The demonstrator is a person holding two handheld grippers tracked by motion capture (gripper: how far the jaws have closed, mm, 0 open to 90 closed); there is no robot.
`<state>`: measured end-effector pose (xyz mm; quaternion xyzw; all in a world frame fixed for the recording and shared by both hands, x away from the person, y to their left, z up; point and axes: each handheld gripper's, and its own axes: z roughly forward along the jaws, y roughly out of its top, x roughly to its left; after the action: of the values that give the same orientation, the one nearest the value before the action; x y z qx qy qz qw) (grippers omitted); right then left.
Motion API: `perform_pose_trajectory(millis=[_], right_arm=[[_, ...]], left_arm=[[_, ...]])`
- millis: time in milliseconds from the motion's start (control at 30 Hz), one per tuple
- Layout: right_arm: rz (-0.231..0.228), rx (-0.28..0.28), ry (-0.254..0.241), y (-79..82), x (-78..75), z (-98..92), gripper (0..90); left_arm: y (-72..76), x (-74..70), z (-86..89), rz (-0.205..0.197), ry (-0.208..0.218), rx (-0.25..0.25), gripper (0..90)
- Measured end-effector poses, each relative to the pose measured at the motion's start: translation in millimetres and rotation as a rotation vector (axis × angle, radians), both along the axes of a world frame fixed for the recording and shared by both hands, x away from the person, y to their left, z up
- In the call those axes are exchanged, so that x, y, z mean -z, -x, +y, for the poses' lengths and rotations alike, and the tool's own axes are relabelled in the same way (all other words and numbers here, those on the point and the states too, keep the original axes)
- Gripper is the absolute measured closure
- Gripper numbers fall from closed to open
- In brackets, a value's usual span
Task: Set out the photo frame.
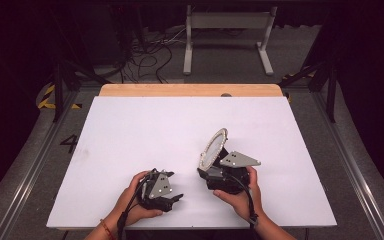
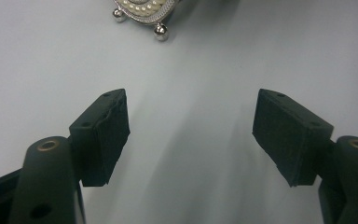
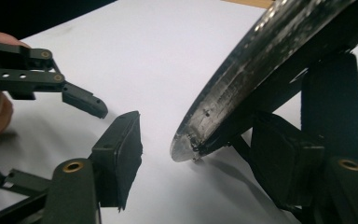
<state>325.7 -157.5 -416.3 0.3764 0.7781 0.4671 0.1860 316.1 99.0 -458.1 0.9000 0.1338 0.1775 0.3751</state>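
White board covers the table (image 1: 130, 130), with a wooden strip along the far edge and a dark floor with cables behind it. On this white surface, at about 4 o'clock from the table's middle, an oval mirror (image 1: 214, 148) stands tilted, and its lower end is just beside the right gripper (image 1: 203, 173).

From the high view the mirror is a bright oval with a beaded rim, and the left gripper (image 1: 177, 198) is at 7 o'clock from it, well apart. This view does not make clear how the jaws stand.

The right gripper view gives the back side: the mirror (image 3: 242, 79) is dark and scratched there, with a black stand behind it, and its lower tip touches the white surface. The right gripper (image 3: 200, 163) has its jaws spread; the mirror's tip is between them, but the pads do not press on it. The same view also has the left gripper (image 3: 81, 102) at 10 o'clock, with a hand behind it.

The left gripper view gives the front detail: the mirror's frame (image 2: 144, 10) at 12 o'clock carries pearl-like beads and small silver ball feet on the table. The left gripper (image 2: 191, 133) has its jaws spread wide, with only bare white surface between them.
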Motion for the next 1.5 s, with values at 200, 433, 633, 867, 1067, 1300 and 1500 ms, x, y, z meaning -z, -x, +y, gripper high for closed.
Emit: perform_pose_trajectory(millis=[200, 433, 633, 867, 1067, 1300, 1500], right_arm=[[-0.003, 0.061, 0.008, -0.4, 7.7, 1.9, 46.2], [-0.023, 0.109, 0.000, -0.5, 12.8, 7.0, 49.3], [-0.020, 0.101, -0.009, 0.3, 13.3, 4.6, 52.2], [-0.003, 0.062, -0.018, -0.8, 14.2, -3.0, 56.5], [0.019, 0.012, -0.030, -2.7, 13.3, -10.1, 56.9], [0.034, -0.036, -0.023, -4.2, 10.3, -19.1, 58.8], [0.043, -0.071, -0.007, -4.4, 8.3, -24.3, 59.3]], left_arm=[[-1.2, 1.0, 1.7, 0.003, -0.009, 0.001, 27.5], [-2.5, 0.6, 2.9, 0.001, -0.008, -0.002, 27.0], [-4.5, 0.6, 4.0, 0.002, -0.010, -0.005, 26.6], [-5.8, 0.2, 6.2, 0.005, -0.012, -0.015, 25.9], [-7.6, -0.8, 7.7, 0.001, -0.003, -0.022, 25.3], [-8.4, -1.3, 8.5, 0.001, -0.002, -0.025, 24.9], [-8.0, -1.9, 7.6, -0.007, -0.006, -0.025, 24.6]])
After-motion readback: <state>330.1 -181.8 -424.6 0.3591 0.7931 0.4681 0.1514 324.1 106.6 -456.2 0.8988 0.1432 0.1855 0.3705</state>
